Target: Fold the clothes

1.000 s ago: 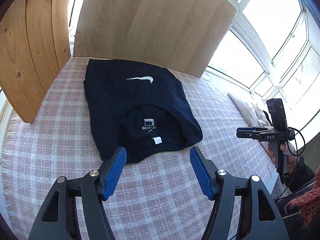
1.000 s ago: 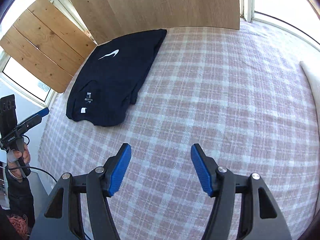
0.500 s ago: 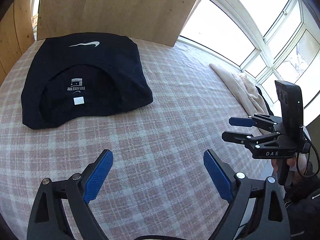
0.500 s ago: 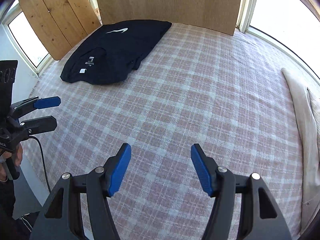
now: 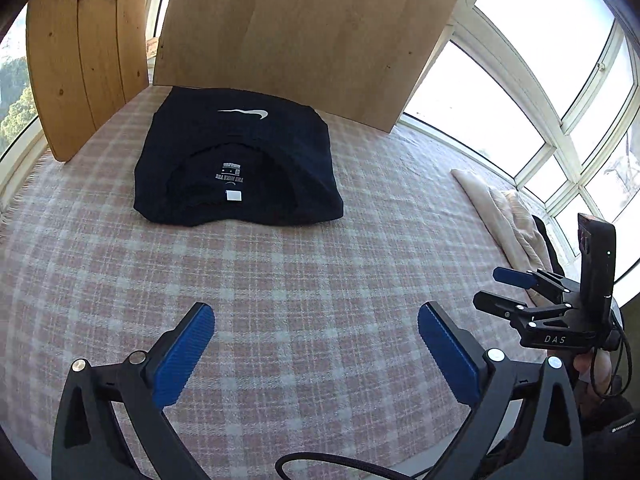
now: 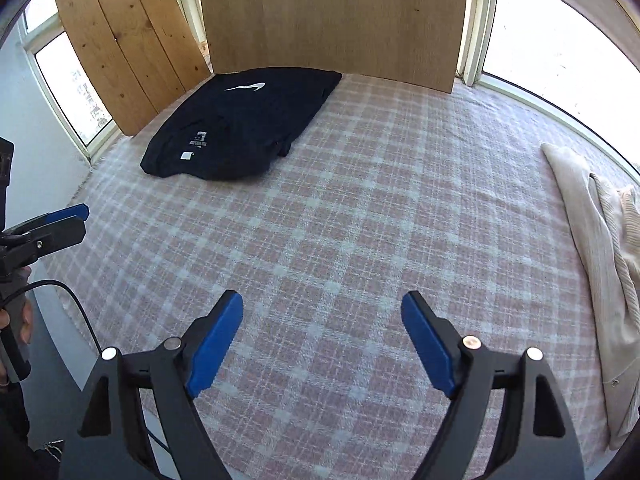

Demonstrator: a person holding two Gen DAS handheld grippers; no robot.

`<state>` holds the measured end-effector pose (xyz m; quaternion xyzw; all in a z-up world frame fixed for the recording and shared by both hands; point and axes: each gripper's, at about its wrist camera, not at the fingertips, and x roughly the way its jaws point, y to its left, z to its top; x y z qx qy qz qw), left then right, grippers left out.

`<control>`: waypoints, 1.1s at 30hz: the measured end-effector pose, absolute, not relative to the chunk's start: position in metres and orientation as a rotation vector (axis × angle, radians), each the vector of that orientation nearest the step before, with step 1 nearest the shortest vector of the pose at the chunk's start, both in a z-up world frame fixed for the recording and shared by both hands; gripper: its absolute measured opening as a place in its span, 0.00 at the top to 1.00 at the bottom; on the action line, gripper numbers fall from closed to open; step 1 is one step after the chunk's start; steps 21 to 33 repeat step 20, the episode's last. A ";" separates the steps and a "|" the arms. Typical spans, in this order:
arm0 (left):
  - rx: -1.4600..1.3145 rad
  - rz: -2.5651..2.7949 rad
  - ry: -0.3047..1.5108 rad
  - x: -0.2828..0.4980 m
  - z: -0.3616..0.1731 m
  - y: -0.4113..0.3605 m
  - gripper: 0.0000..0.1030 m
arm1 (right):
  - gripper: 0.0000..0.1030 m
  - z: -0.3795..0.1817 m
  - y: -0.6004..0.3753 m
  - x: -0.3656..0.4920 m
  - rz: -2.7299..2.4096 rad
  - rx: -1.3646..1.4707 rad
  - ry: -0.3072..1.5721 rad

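Folded dark T-shirt (image 5: 236, 164) lies flat on the pink-and-white checked blanket (image 5: 304, 280), at the far side, its back edge close to the base of the light wooden board (image 5: 304, 36) that stands upright behind it. A second, knotty plank panel (image 5: 84, 52) leans to the left of that board. The shirt shows a white swoosh near its far edge and, nearer the camera, the open neckline with a printed label and a small white tag.

Left hand-held gripper (image 5: 316, 344) hovers over bare blanket well apart from the shirt, its blue pads spread as wide as they go, with nothing between them. Right hand-held gripper (image 6: 322, 336) is likewise above empty blanket, well short of the shirt; its jaws are opening and nothing sits between them. From the left camera, the right tool appears at the right edge, gripped by a hand (image 5: 596, 368) with a cable trailing below.

Cream-coloured knit garment (image 6: 600, 256) lies bunched along the right edge of the blanket, beside the bright windows (image 5: 520, 92).
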<state>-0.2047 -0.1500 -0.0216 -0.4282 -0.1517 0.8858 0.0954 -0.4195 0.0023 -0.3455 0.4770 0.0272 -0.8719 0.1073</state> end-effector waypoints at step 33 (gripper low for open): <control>-1.066 3.004 -0.242 -0.156 0.085 -0.105 0.01 | 0.21 -0.251 -0.068 -0.405 -2.709 1.080 0.206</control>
